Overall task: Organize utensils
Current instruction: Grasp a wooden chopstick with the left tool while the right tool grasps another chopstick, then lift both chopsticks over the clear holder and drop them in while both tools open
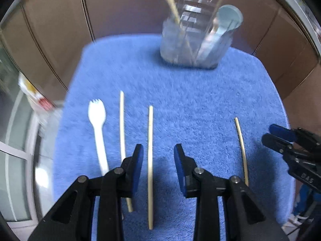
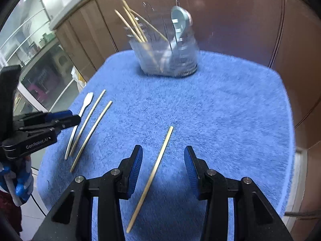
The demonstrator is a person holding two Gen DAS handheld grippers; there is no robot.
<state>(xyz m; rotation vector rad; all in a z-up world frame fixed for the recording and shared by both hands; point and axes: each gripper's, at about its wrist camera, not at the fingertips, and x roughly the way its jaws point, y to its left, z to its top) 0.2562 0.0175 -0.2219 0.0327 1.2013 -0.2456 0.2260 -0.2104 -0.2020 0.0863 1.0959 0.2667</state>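
On the blue mat (image 1: 180, 100) lie three sticks (image 1: 150, 160) and a white fork (image 1: 97, 124), not yet put away. Some sticks and a spoon already stand in the clear cup (image 1: 192, 46). Both grippers, left (image 1: 158, 160) and right (image 2: 163, 160), are open, each over a stick.

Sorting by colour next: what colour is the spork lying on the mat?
White. The spork shows best in the left wrist view.

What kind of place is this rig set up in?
Likely a home or office room used as a staging spot, not a real kitchen counter: utensils lie on a fluffy blue mat beside a clear holder, brown cabinet panels behind, glass doors to one side.
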